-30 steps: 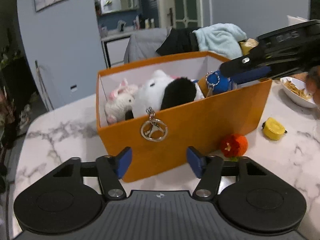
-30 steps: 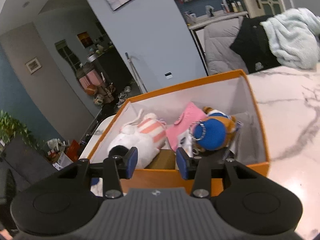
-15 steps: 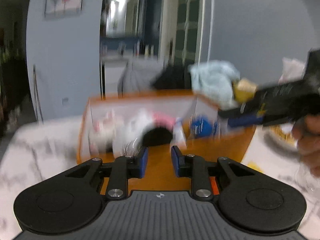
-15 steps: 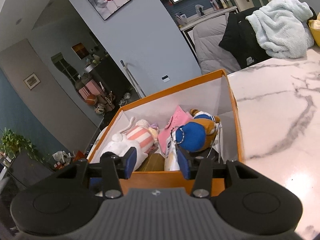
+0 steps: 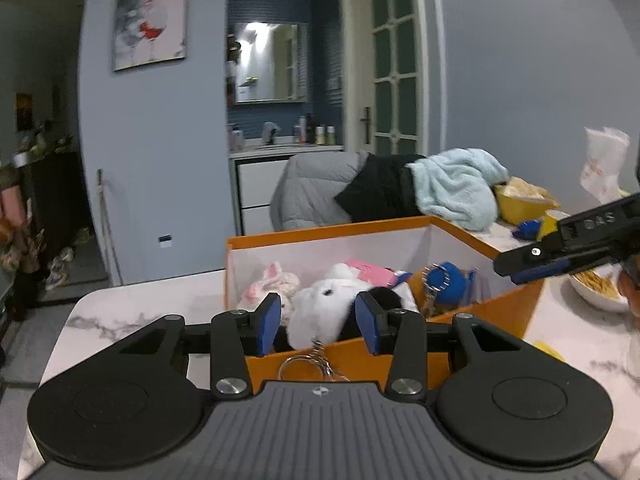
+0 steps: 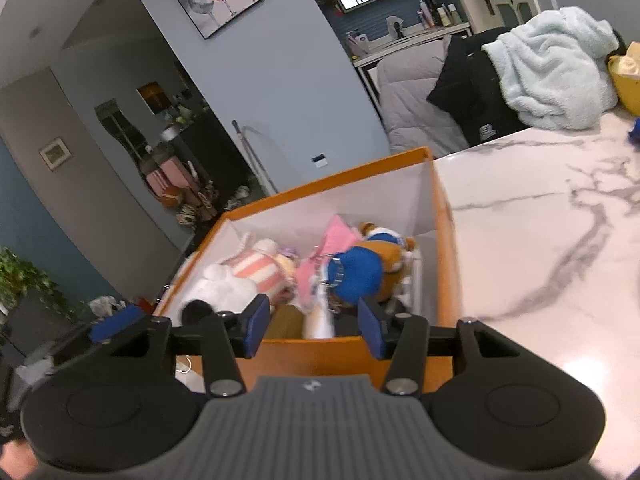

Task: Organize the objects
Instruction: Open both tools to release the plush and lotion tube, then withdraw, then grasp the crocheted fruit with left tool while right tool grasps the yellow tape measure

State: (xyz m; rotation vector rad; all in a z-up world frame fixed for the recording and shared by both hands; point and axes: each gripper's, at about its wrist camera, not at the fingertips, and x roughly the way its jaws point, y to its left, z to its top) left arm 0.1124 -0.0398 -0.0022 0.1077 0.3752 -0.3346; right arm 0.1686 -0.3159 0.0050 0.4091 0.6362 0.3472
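Observation:
An orange box with white inner walls stands on the marble table. It holds a white-and-black plush with a metal key ring hanging over the near wall, a pink-and-white bunny plush, a pink item and a blue-and-orange plush keychain. My left gripper is open and empty, just above the box's near wall. My right gripper is open and empty at the box's near edge; it also shows in the left wrist view, over the box's right corner.
A white bowl of food and a yellow object lie right of the box. A yellow container, a light blue towel and dark clothes are behind. Bare marble lies right of the box.
My left gripper rose from table level in front of the box to above its near wall, closing partly then reopening. My right gripper drew back from over the box contents.

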